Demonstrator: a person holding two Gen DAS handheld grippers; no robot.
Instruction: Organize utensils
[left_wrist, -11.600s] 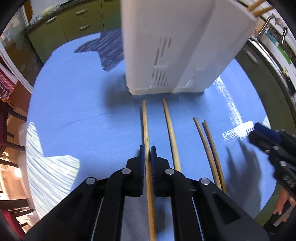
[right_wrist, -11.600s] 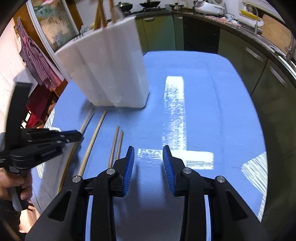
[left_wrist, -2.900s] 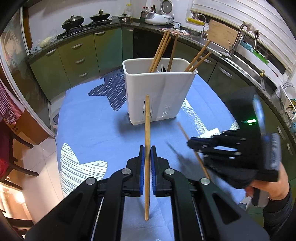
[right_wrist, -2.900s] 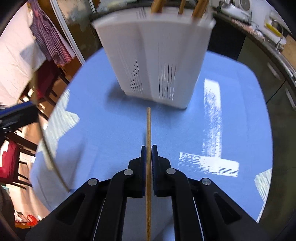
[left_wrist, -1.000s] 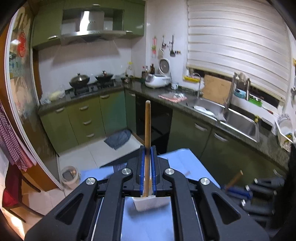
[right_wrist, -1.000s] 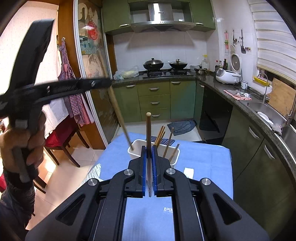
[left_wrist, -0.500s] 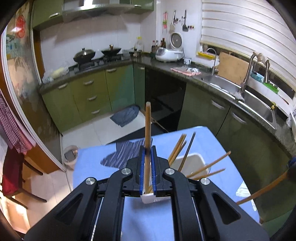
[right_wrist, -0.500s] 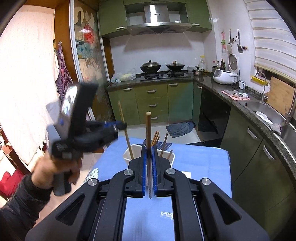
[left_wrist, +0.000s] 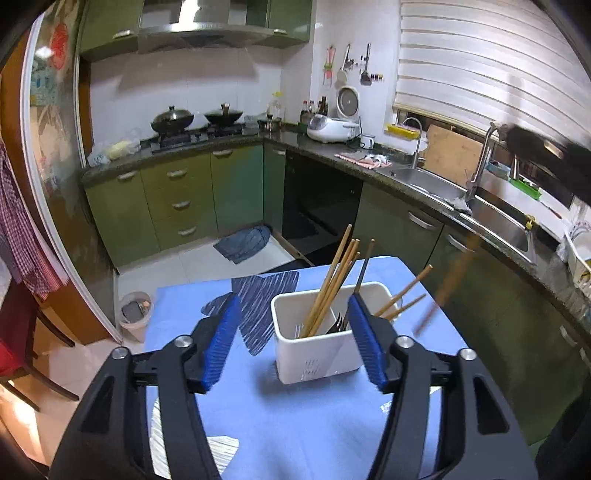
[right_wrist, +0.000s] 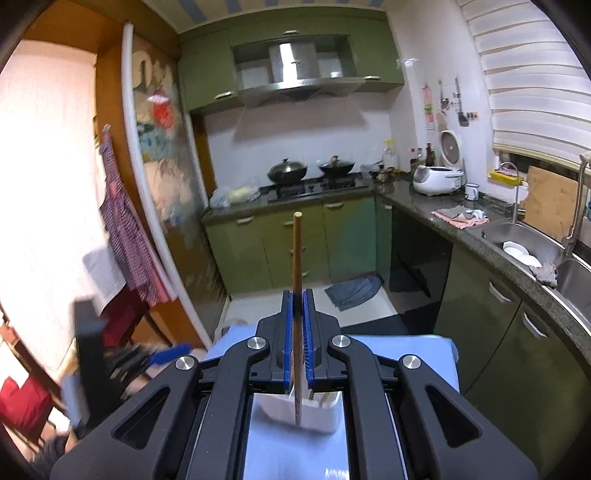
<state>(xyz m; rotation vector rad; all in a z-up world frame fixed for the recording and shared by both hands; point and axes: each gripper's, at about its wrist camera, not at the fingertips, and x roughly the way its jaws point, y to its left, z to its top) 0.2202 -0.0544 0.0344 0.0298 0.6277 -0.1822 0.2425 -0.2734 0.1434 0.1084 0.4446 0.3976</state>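
Chopstick (right_wrist: 296, 280) upright, tip down, between right gripper (right_wrist: 295, 295) fingers (right_wrist: 285, 325).

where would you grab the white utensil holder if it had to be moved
Grip the white utensil holder low across its flat side walls, coming from the near side. Chopsticks fan out above its rim, so a top approach would likely hit them.
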